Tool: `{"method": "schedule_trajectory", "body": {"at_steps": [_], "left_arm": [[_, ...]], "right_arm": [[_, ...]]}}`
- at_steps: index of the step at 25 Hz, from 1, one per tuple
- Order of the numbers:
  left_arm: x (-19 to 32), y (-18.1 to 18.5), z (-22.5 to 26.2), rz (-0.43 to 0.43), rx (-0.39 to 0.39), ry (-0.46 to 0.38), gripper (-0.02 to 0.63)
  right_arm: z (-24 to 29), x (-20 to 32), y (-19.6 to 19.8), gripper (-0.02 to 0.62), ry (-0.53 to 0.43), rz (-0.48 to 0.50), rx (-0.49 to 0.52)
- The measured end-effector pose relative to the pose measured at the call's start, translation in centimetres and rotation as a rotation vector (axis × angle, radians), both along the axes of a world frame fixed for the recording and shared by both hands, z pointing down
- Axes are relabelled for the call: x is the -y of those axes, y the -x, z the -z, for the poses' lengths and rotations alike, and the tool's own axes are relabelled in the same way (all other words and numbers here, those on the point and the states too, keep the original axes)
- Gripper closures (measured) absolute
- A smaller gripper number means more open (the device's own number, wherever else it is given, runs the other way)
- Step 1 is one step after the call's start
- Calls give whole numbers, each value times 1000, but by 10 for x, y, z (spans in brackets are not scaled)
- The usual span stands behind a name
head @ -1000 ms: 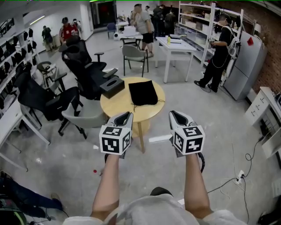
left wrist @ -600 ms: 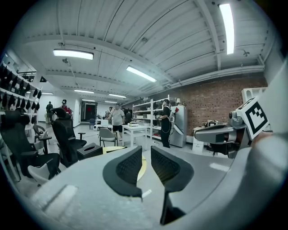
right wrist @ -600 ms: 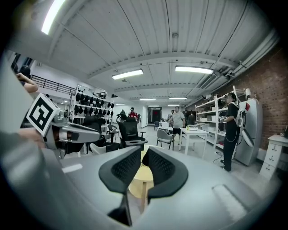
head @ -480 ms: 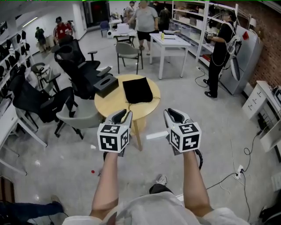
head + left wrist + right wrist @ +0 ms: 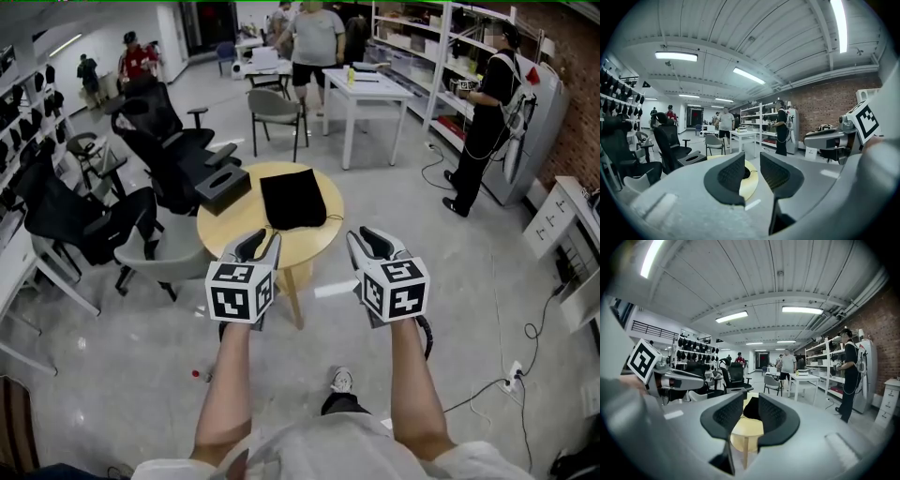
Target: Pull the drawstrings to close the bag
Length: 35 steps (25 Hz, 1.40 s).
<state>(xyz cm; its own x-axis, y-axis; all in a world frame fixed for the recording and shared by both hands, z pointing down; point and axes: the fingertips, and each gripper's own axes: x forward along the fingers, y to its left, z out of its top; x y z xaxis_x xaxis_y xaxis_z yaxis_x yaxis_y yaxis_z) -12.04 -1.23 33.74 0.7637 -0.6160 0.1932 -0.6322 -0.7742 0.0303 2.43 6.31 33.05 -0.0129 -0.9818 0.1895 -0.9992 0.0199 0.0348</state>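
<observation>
The left claw (image 5: 258,246) and the right claw (image 5: 368,244) are held side by side in the air, level with each other, on the near side of the round table (image 5: 217,239). Each has its jaws partly apart, having just been opening, and nothing is between them. The black bag (image 5: 292,199) lies flat around the middle of the tabletop, apart from both claws. A black box (image 5: 222,185) sits at the table's far left edge.
</observation>
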Motion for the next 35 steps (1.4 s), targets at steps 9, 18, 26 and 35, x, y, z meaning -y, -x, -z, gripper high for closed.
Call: {"method": "schedule_trajectory", "body": {"at_steps": [9, 18, 26, 35], "left_arm": [[62, -35, -7, 47, -1, 14, 474], [117, -68, -7, 109, -8, 21, 453], [154, -92, -8, 169, -7, 27, 430], [177, -98, -14, 239, 8, 36, 417]], "right_arm": [[-9, 61, -46, 469, 11, 23, 11], [-9, 123, -88, 446, 15, 76, 19], [-12, 167, -118, 415, 28, 128, 25], [-19, 201, -133, 399, 40, 189, 37]]}}
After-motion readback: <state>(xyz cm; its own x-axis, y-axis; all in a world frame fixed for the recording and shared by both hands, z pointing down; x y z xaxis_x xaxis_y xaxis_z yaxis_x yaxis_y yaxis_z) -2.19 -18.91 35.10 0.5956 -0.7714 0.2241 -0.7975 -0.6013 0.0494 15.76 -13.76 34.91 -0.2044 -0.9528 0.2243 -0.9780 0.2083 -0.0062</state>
